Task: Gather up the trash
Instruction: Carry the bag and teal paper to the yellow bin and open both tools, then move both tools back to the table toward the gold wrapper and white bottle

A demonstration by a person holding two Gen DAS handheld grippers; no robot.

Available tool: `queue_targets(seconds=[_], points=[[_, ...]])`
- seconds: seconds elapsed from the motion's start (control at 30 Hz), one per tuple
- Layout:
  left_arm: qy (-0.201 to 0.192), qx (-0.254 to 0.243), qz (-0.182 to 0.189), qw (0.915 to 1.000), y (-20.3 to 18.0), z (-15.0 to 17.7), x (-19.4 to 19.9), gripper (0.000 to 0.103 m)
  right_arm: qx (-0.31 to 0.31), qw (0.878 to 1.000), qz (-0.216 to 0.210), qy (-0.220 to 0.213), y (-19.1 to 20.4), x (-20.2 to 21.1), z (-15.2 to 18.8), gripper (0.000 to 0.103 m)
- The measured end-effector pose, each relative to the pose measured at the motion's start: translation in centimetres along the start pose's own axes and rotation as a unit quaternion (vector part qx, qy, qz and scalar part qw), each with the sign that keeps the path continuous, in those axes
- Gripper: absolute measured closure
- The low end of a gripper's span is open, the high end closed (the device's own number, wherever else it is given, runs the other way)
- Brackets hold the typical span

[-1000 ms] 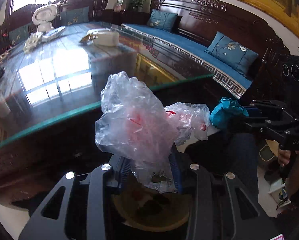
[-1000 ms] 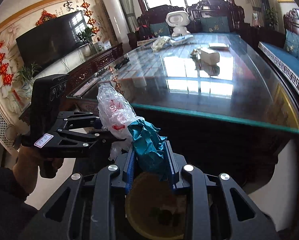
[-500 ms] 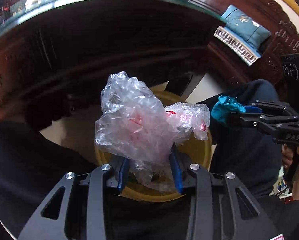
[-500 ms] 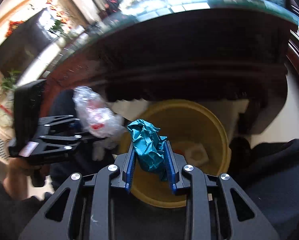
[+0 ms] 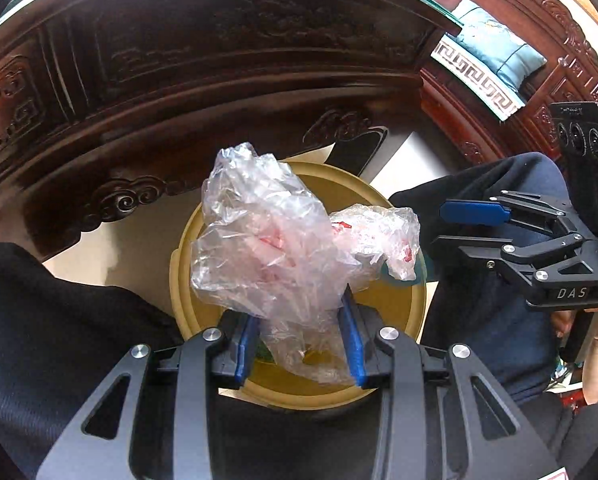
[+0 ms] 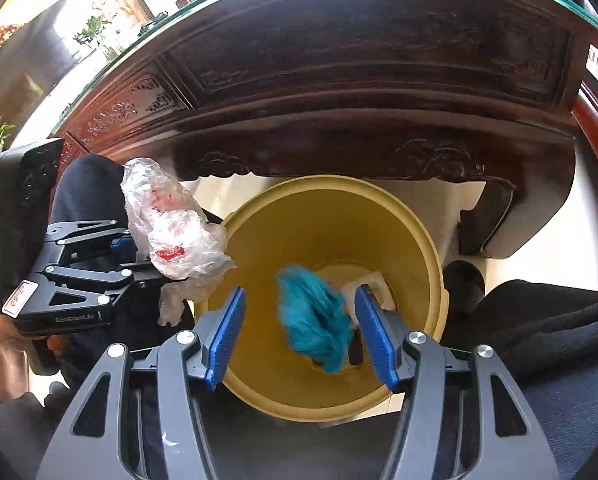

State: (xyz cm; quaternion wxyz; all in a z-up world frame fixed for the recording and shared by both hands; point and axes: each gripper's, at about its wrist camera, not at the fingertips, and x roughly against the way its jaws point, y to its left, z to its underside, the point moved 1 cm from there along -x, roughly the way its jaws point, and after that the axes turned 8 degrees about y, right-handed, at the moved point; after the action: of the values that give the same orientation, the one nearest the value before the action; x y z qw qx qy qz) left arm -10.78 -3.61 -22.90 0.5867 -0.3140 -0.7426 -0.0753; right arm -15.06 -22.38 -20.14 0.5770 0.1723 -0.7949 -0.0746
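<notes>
A yellow bin (image 6: 427,248) stands on the floor under the table edge; it also shows in the left wrist view (image 5: 411,312). My left gripper (image 5: 299,340) is shut on a crumpled clear plastic bag (image 5: 267,240) with red print, held over the bin's rim; the bag also shows in the right wrist view (image 6: 171,228). My right gripper (image 6: 299,332) is open over the bin. A teal crumpled paper (image 6: 315,320), blurred, falls between its fingers into the bin. In the left wrist view the right gripper (image 5: 471,224) is empty.
The carved dark wooden table apron (image 6: 339,80) with a glass top overhangs just beyond the bin. A white scrap (image 6: 375,284) lies at the bin's bottom. My dark-clothed legs (image 5: 59,340) flank the bin. A sofa with blue cushions (image 5: 495,48) stands at the right.
Both grippers have tipped down from the tabletop to the bin. My right gripper has opened and the teal paper has dropped out of it. The left still holds the bag.
</notes>
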Motion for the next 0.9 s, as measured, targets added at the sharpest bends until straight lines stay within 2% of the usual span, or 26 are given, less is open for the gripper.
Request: queue_targets(seconds=[0.2, 0.23, 0.37, 0.9], points=[[0.012, -0.008, 0.003, 0.9999, -0.5, -0.8, -0.9, 0.066, -0.009, 1.000, -0.009, 0.005, -0.4, -0.1, 0.1, 0.047], [0.015, -0.009, 0.008, 0.9998, -0.7, -0.9, -1.2, 0.064, -0.010, 1.000, -0.011, 0.006, -0.4, -0.1, 0.1, 0.047], [0.028, -0.016, 0.037, 0.9988, -1.6, -1.2, -2.0, 0.042, -0.011, 1.000, -0.014, 0.005, -0.4, 0.1, 0.2, 0.047], [0.029, -0.022, 0.031, 0.9988, -2.4, -1.2, -2.0, 0.042, -0.015, 1.000, -0.020, 0.001, -1.0, 0.4, 0.7, 0.047]])
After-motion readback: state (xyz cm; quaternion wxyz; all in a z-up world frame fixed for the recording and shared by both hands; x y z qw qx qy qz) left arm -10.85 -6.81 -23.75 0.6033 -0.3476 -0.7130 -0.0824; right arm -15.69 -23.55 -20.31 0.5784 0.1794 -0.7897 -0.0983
